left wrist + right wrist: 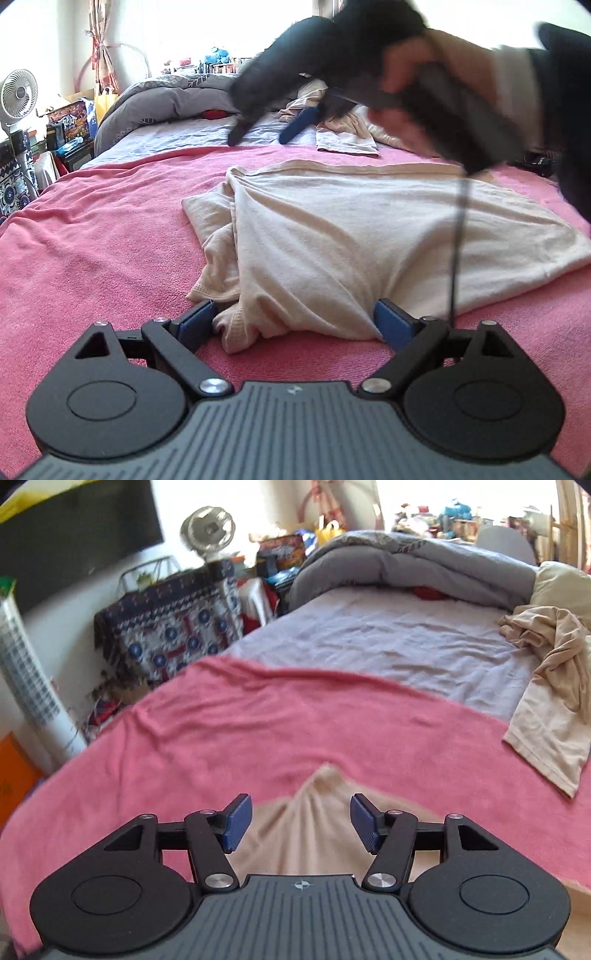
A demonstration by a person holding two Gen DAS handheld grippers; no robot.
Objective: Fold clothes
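Here no label reads clearly on the cream shirt.

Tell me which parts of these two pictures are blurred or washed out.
Left wrist view: the right gripper and the hand holding it are motion-smeared, the window behind blown out; the cream garment is sharp. Right wrist view: soft blur all over, window glare top right, strong fisheye bending of the pink blanket.
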